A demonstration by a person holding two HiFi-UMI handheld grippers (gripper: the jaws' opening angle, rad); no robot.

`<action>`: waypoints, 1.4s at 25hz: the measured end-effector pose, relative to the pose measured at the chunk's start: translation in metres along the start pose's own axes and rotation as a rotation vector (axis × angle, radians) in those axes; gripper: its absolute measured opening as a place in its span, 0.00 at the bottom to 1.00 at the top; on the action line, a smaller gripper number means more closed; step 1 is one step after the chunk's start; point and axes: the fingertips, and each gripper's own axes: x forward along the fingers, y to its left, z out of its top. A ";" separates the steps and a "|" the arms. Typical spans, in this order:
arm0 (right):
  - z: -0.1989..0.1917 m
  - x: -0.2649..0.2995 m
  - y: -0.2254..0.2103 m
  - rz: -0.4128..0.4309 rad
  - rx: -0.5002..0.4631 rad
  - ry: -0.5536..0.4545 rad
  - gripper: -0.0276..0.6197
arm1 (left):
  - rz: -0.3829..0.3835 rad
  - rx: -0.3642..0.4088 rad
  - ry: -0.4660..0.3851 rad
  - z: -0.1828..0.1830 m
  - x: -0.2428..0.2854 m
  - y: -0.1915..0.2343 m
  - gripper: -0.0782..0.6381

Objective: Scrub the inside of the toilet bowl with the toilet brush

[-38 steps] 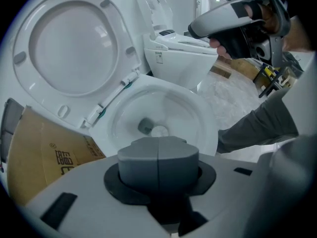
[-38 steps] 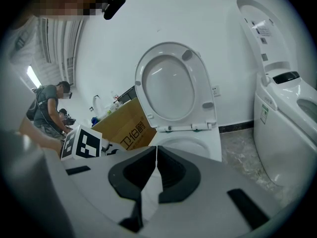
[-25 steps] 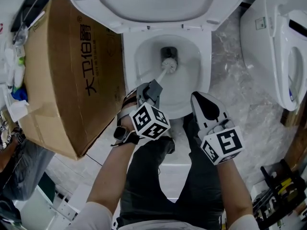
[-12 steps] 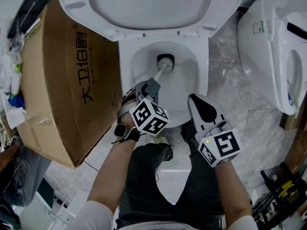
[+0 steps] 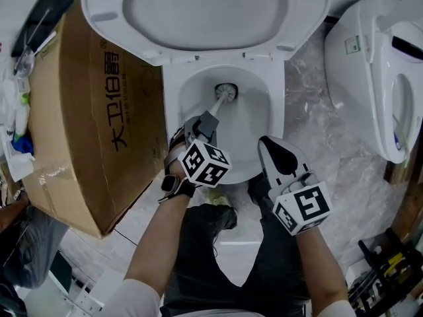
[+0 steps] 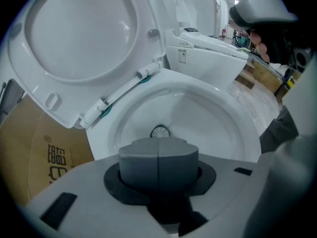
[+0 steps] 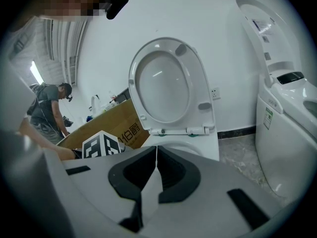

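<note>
A: Far along with the scrubbing?
B: Midway, probably. Clamped on the brush (image 5: 225,93) with the left gripper (image 5: 207,120), bristles down at the bottom of the bowl (image 5: 259,111).
A: And the right gripper (image 5: 271,148)?
B: Pressed together on nothing, near the front rim. Sides likely yet to do.

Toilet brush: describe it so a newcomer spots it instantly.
Find the open toilet between the cardboard box and a second toilet. In its bowl is the toilet brush: a round bristled head on a thin pale handle held by the left gripper, the only object inside.
</note>
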 end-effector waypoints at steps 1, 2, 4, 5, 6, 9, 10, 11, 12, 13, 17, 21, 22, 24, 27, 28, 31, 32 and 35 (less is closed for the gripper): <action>0.001 -0.002 0.001 -0.003 0.006 0.003 0.07 | 0.002 -0.016 -0.008 -0.001 -0.005 0.001 0.32; 0.002 -0.004 0.002 -0.006 0.014 0.005 0.07 | 0.003 -0.032 -0.016 -0.003 -0.011 0.001 0.32; 0.006 -0.010 0.007 -0.008 0.030 0.011 0.07 | -0.004 -0.060 -0.025 -0.007 -0.026 0.002 0.32; 0.009 -0.013 0.010 -0.008 0.036 0.013 0.07 | -0.008 -0.071 -0.028 -0.008 -0.034 0.002 0.32; 0.012 -0.016 0.014 -0.008 0.042 0.014 0.07 | -0.013 -0.082 -0.032 -0.010 -0.043 0.002 0.32; 0.024 -0.027 0.028 -0.012 0.060 0.019 0.07 | -0.029 -0.124 -0.052 -0.015 -0.075 0.002 0.32; 0.028 -0.031 0.032 -0.016 0.064 0.021 0.07 | -0.035 -0.137 -0.063 -0.015 -0.087 0.001 0.32; 0.033 -0.035 0.037 -0.021 0.066 0.022 0.07 | -0.041 -0.151 -0.075 -0.015 -0.100 0.001 0.32; 0.038 -0.040 0.040 -0.026 0.065 0.024 0.07 | -0.047 -0.165 -0.089 -0.015 -0.113 0.000 0.32; 0.044 -0.045 0.044 -0.031 0.058 0.026 0.07 | -0.052 -0.180 -0.105 -0.013 -0.127 -0.001 0.32; 0.073 -0.071 0.064 -0.049 0.017 0.032 0.07 | -0.069 -0.237 -0.178 -0.007 -0.191 -0.002 0.32; 0.103 -0.097 0.091 -0.054 -0.023 0.023 0.07 | -0.073 -0.274 -0.247 -0.001 -0.258 0.004 0.32; 0.111 -0.103 0.097 -0.055 -0.036 0.020 0.07 | -0.069 -0.279 -0.262 0.002 -0.274 0.007 0.32; 0.126 -0.115 0.110 -0.055 -0.053 0.011 0.07 | -0.061 -0.285 -0.289 0.005 -0.305 0.013 0.32; 0.147 -0.134 0.132 -0.053 -0.067 -0.001 0.07 | -0.057 -0.301 -0.314 0.003 -0.350 0.017 0.32; 0.155 -0.141 0.140 -0.052 -0.076 -0.006 0.07 | -0.056 -0.310 -0.324 0.003 -0.365 0.018 0.32; 0.179 -0.161 0.163 -0.049 -0.100 -0.031 0.07 | -0.053 -0.347 -0.374 0.005 -0.411 0.021 0.32; 0.187 -0.168 0.171 -0.050 -0.106 -0.042 0.07 | -0.051 -0.362 -0.397 0.007 -0.427 0.022 0.32; 0.211 -0.191 0.196 -0.054 -0.129 -0.080 0.07 | -0.043 -0.405 -0.466 0.014 -0.473 0.025 0.32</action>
